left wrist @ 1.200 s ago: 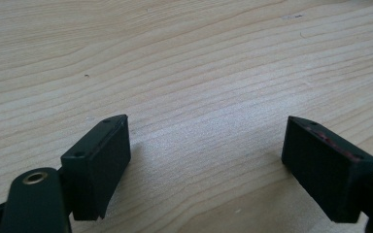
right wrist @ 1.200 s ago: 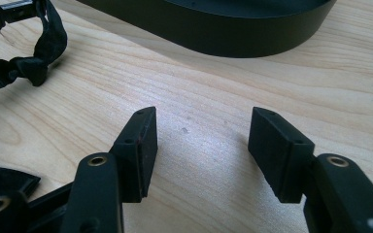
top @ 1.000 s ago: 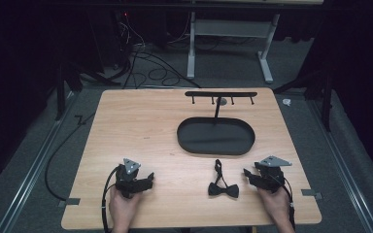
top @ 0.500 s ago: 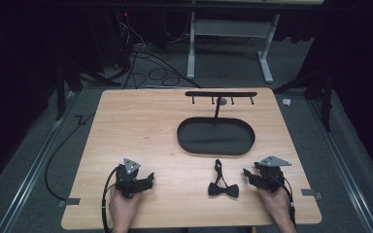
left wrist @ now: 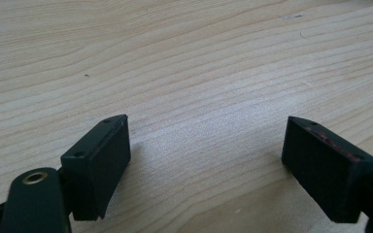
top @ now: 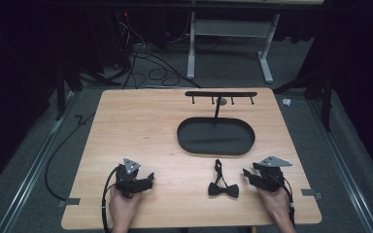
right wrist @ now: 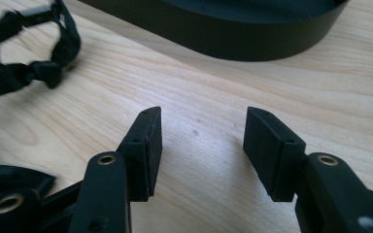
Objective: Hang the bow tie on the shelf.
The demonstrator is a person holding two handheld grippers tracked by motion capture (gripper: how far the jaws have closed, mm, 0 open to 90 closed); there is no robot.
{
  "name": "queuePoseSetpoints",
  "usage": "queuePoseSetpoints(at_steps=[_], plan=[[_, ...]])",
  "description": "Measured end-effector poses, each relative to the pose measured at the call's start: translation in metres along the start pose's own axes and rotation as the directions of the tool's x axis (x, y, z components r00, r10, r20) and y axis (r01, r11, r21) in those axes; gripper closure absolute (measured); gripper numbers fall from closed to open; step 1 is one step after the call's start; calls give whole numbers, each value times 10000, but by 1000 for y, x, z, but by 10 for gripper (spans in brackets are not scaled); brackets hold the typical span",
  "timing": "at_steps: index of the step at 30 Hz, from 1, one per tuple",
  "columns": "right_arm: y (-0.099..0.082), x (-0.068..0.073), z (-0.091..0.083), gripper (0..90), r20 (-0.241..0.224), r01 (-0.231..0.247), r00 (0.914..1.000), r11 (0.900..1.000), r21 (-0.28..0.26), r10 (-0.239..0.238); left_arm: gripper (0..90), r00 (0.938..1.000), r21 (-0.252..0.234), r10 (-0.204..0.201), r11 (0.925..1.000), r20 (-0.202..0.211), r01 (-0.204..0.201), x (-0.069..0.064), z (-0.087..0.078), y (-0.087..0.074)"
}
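My two grippers are matte black: the left gripper (top: 148, 178) and right gripper (top: 246, 173) each carry a grey three-cornered plate, brass-ringed screw holes, blocky ribbed pads (right wrist: 272, 145) and a black cable trailing off the table's (top: 141, 126) near edge.

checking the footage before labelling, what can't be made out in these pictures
- Bow tie, right gripper view: blurred up close and cut by the left edge, so its whole shape is unclear.
- Tray, right gripper view: cut off by the top edge; its inside is hidden.
- Hooks on the rack, high view: too small to tell their shape.
- The person's forearms, high view: cut off by the bottom edge.
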State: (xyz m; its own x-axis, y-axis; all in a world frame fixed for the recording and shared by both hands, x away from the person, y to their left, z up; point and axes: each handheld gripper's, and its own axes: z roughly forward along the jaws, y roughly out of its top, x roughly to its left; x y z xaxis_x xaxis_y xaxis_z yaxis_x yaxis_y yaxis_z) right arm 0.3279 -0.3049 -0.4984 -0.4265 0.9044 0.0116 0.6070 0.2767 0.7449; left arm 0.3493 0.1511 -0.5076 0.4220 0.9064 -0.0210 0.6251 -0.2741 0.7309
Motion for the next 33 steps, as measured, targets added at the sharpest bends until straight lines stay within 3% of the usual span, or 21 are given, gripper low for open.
queuePoseSetpoints(at_steps=[26,33], plan=[[13,29,-23,538,-656,309,9972,9961,-823,-363,183,10000,1,2,10000,5,-2,0,0,0],[21,43,-24,550,-1023,687,9917,9940,-851,-773,183,10000,2,1,10000,7,-1,0,0,0]])
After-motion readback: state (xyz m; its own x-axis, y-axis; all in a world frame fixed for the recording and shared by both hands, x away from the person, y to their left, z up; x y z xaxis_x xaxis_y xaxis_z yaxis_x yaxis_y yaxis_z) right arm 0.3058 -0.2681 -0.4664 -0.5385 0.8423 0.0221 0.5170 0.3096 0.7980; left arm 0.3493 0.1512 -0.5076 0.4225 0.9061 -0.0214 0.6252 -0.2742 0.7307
